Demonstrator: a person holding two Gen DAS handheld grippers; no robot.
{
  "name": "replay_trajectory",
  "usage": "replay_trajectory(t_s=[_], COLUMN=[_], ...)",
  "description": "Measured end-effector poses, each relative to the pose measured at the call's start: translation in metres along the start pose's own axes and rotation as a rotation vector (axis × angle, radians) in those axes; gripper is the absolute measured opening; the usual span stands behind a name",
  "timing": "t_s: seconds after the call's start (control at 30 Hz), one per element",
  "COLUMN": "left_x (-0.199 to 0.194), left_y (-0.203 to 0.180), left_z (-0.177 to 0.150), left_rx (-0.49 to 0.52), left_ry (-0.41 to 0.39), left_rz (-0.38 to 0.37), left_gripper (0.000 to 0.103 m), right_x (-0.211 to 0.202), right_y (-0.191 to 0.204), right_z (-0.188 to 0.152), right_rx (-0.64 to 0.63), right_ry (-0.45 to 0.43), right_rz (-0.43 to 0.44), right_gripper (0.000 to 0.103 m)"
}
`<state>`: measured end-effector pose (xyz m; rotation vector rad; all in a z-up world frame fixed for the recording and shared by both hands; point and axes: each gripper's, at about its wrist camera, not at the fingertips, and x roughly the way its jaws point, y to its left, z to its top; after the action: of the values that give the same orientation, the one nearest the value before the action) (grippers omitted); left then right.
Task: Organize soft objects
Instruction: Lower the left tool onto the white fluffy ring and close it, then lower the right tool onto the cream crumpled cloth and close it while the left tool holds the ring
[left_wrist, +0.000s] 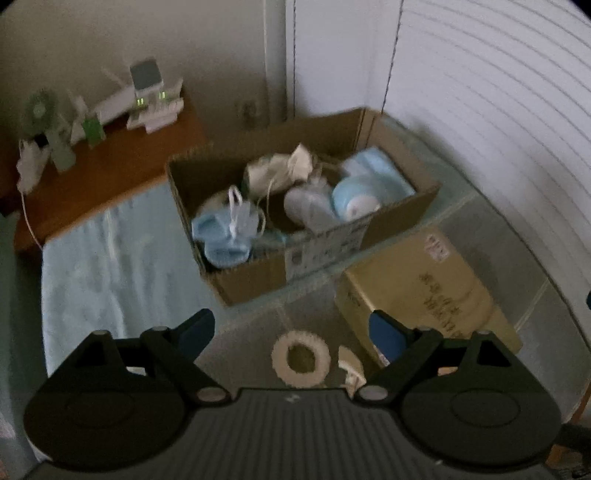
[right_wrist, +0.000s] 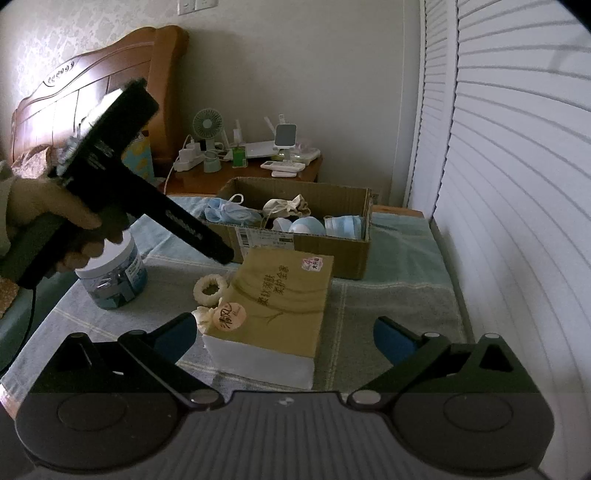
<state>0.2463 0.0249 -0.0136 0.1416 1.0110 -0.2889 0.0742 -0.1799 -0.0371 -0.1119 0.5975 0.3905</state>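
Both claws gape empty, the left claw (left_wrist: 291, 328) hanging over the cream scrunchie ring (left_wrist: 301, 363) lying on the towel-covered bed (right_wrist: 388, 306) beside the tissue pack (right_wrist: 273, 306) the right claw (right_wrist: 284, 332) faces, and beyond sits the cardboard box (right_wrist: 325, 247) of face masks (right_wrist: 227, 212).

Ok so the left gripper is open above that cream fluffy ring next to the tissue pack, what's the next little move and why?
Probably lower the left gripper straight onto the cream ring and close. Its jaws stand wide and empty, and the ring lies loose on the cloth just ahead of them, beside the tissue pack. The cardboard box beyond already holds other soft things, so the ring likely goes there.
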Motion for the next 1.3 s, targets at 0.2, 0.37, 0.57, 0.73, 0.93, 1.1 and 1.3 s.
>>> replay_trajectory(t_s=[0.2,0.37,0.57,0.73,0.93,1.1,1.3], left_x=[0.017,0.027,0.04,0.047,0.045,0.041,0.032], left_y=[0.004,0.008,0.008,0.006,0.004,0.009,0.013], left_z=[-0.005,-0.012,-0.016,-0.017,-0.017,-0.021,-0.024], left_rx=[-0.056,-0.104,-0.139,-0.159,-0.152,-0.153,-0.137], left_ry=[0.076,0.11,0.133,0.128,0.11,0.107,0.092], left_rz=[-0.002,-0.028,-0.025,-0.03,-0.006,-0.022,-0.023], left_gripper=[0.075,0.074,0.066,0.061,0.041,0.036,0.036], right_x=[0.001,0.001,0.003,0.004,0.005,0.005,0.01], right_y=[0.0,-0.001,0.0,-0.001,0.0,0.002,0.015], right_z=[0.001,0.0,-0.001,-0.001,0.0,0.0,0.003], right_rx=[-0.001,-0.001,0.001,0.005,-0.001,-0.01,-0.09], right_ry=[-0.001,0.003,0.008,0.009,0.012,0.012,0.009], right_rz=[-0.002,-0.002,0.0,-0.002,0.0,0.005,0.04], right_gripper=[0.103,0.103,0.103,0.103,0.103,0.103,0.103])
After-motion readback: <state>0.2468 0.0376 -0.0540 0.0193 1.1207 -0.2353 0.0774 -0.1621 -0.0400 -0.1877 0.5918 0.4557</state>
